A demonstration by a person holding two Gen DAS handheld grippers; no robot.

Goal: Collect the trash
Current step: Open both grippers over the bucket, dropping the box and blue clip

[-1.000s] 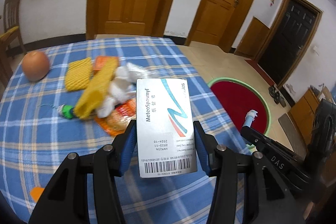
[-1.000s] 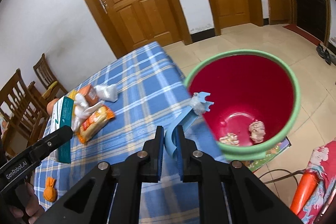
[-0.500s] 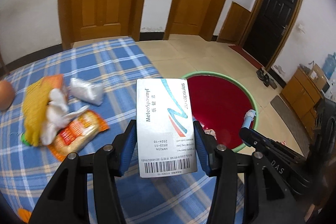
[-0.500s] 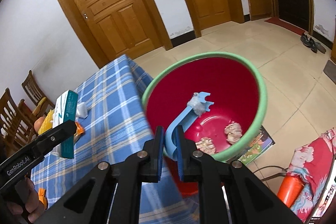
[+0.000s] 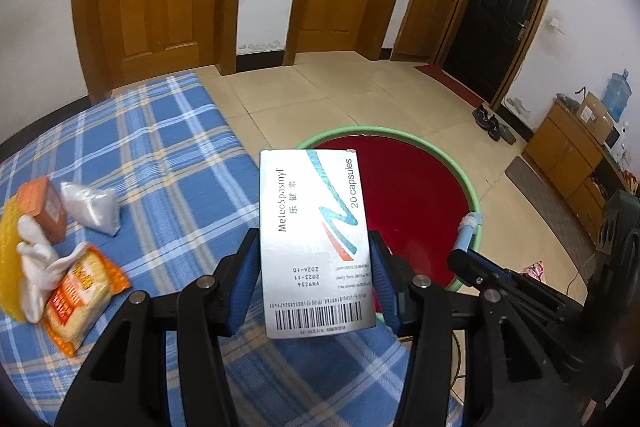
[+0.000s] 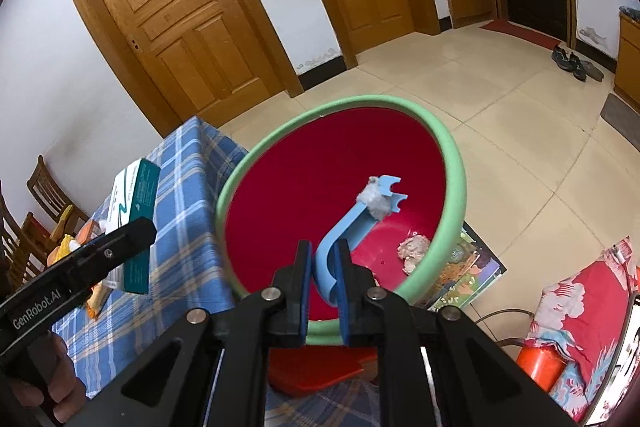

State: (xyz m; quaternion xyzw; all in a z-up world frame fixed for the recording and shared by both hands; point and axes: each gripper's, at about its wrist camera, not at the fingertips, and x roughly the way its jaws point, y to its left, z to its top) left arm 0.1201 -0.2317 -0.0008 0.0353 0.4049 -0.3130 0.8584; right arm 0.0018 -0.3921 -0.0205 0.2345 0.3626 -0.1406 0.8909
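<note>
On the left of the left wrist view, a pile of trash remains on the blue plaid table (image 5: 172, 163): an orange snack packet (image 5: 78, 297), white crumpled tissue (image 5: 38, 263), a clear plastic bag (image 5: 92, 205) and a small orange box (image 5: 48, 207). Text on the packet is too blurred to be read.

At the centre, the medicine box (image 5: 314, 243) is clamped upright between the blue pads of the left claw (image 5: 314, 283). It is held over the table edge, with the red bin (image 5: 474, 203) just beyond it. "MeteoSpasmyl", "20 capsules", the dates "2026-10" and "2023-11", the code "VN9254" and a barcode can be read on its face. If it were released here, the box would likely fall on the table edge or the floor, since it does not appear to be over the bin's opening yet.

To the right, the right claw (image 6: 324, 267) is clenched on a curved blue plastic tool (image 6: 352, 223) whose forked tip carries a grey wad above the bin's red interior, where two crumpled scraps (image 6: 414, 251) already lie. The narrow grip on the tool's curved end could slip or twist. "GenRobot.AI" is printed on the left claw's arm in the right wrist view, and "DAS" cannot be confirmed on the other.
</note>
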